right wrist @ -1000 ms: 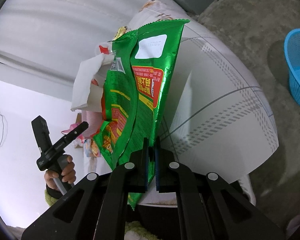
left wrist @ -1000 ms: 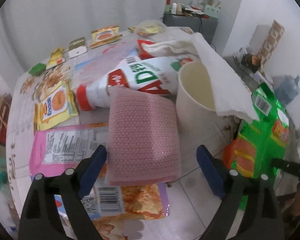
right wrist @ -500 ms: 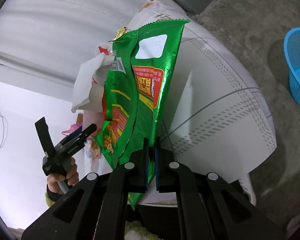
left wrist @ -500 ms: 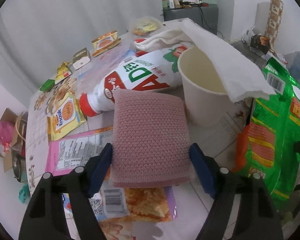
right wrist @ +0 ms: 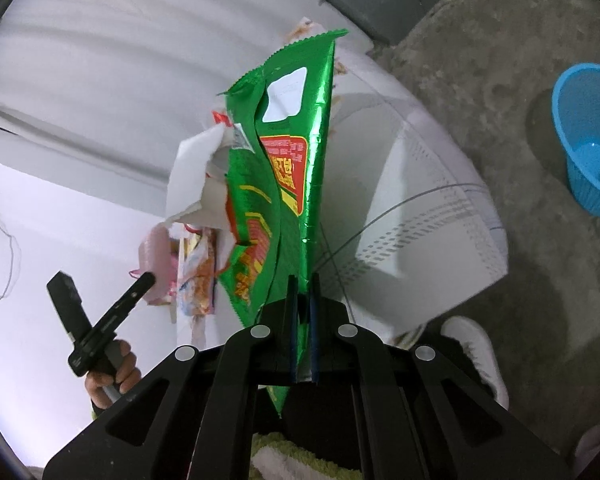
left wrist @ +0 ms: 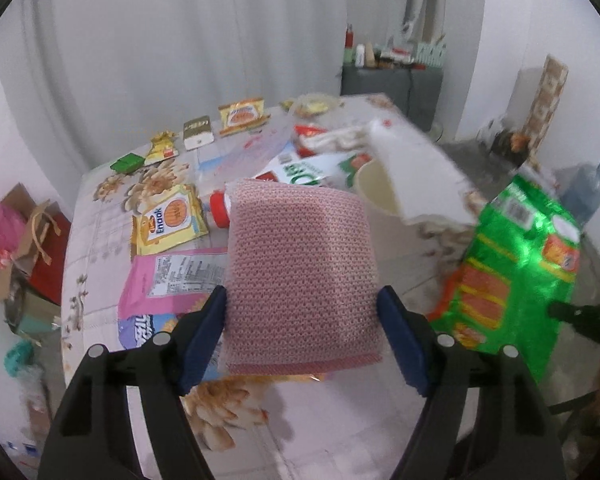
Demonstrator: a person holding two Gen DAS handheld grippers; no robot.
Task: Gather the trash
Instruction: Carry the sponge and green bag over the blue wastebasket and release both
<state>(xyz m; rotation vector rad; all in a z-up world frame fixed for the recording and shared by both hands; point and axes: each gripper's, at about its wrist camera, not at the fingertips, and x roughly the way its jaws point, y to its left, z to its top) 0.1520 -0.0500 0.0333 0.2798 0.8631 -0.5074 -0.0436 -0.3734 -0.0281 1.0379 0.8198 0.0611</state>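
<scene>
My left gripper (left wrist: 302,316) is shut on a pink knitted sponge pad (left wrist: 300,272) and holds it lifted above the table. My right gripper (right wrist: 303,292) is shut on a green foil snack bag (right wrist: 284,184), which hangs beside the table edge; the bag also shows in the left wrist view (left wrist: 516,276). On the table lie a white bottle with a red cap (left wrist: 296,176), a paper cup (left wrist: 376,192) with a white tissue (left wrist: 416,172) draped over it, a yellow wrapper (left wrist: 168,220) and a pink packet (left wrist: 172,280).
A blue basket (right wrist: 588,136) stands on the concrete floor right of the table (right wrist: 420,184). Small boxes and wrappers (left wrist: 240,116) lie at the table's far side. Bags and a cardboard box (left wrist: 16,240) sit on the floor at left. A grey cabinet (left wrist: 392,84) stands behind.
My left gripper closed on the pink sponge pad and lifted it off the table. My right gripper still holds the green bag and has shifted a little.
</scene>
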